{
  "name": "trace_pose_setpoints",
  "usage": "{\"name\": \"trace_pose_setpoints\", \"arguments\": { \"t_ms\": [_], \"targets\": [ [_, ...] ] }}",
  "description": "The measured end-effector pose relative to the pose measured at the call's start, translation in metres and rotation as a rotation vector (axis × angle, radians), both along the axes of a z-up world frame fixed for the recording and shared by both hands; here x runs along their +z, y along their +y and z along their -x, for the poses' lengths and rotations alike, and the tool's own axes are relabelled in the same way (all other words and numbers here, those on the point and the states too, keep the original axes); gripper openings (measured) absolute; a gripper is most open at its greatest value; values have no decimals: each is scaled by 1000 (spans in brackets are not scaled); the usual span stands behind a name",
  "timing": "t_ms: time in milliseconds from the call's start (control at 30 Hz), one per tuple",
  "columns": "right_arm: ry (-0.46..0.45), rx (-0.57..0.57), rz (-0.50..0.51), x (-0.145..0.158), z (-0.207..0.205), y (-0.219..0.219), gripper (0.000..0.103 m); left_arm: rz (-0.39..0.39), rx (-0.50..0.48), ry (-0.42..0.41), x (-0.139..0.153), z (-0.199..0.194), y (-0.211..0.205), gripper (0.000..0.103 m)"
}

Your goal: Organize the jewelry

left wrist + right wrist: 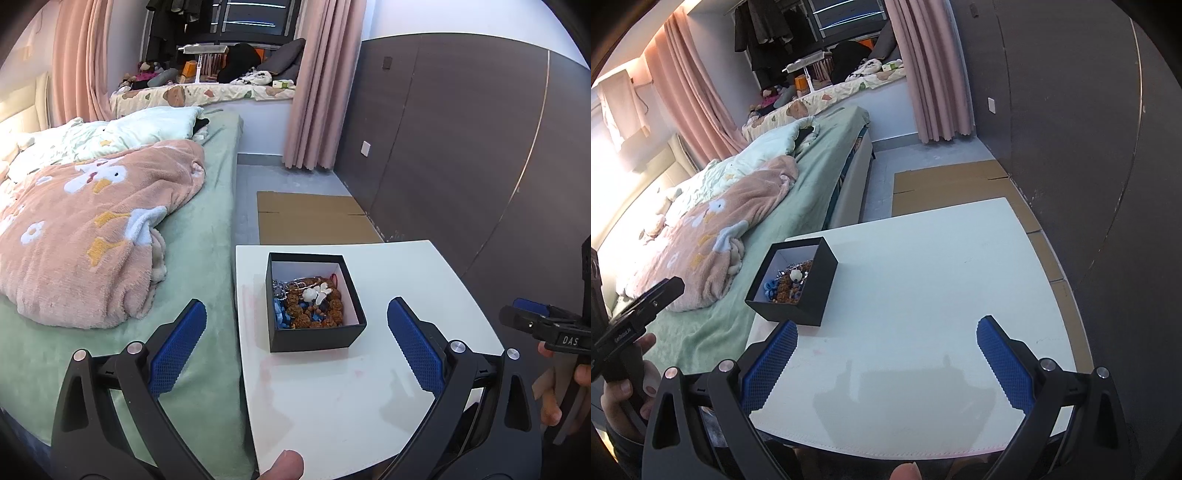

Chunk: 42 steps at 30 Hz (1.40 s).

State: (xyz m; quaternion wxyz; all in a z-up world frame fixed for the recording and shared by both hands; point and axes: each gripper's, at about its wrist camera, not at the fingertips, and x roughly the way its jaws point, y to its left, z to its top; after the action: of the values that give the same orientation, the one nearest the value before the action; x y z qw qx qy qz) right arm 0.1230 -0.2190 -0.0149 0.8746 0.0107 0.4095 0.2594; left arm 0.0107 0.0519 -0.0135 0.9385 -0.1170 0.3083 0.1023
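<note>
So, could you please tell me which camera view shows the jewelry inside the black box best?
The left wrist view: it looks almost straight down into the black box, showing the jewelry clearly. The right wrist view sees the black box at an angle from farther off, so the jewelry looks small.

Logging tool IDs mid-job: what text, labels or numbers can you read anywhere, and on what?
"DAS": white letters on the right tool's body, cut off at the frame edge.
Small white print on the left tool's body: too blurred to read.
Black box, white table: no text visible.
</note>
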Motion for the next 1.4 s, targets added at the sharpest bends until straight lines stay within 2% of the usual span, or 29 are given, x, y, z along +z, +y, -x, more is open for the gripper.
{"name": "trace_pose_setpoints", "arguments": {
  "t_ms": [167, 533, 833, 1267, 1400],
  "targets": [
    [15, -36, -11, -3, -1, -2, 95, 4, -5, 1, -3, -3, -3, 98],
    [-28, -83, 42, -4, -3, -2, 95, -7, -12, -10, -2, -1, -9, 98],
    [-52, -49, 39, -1, 2, 5, 95, -4, -7, -10, -2, 1, -8, 98],
    [-38, -50, 25, -1, 2, 4, 95, 0, 2, -16, 0, 0, -7, 98],
    [-60, -38, 47, 0, 5, 7, 95, 1, 2, -17, 0, 0, -7, 98]
  ]
}}
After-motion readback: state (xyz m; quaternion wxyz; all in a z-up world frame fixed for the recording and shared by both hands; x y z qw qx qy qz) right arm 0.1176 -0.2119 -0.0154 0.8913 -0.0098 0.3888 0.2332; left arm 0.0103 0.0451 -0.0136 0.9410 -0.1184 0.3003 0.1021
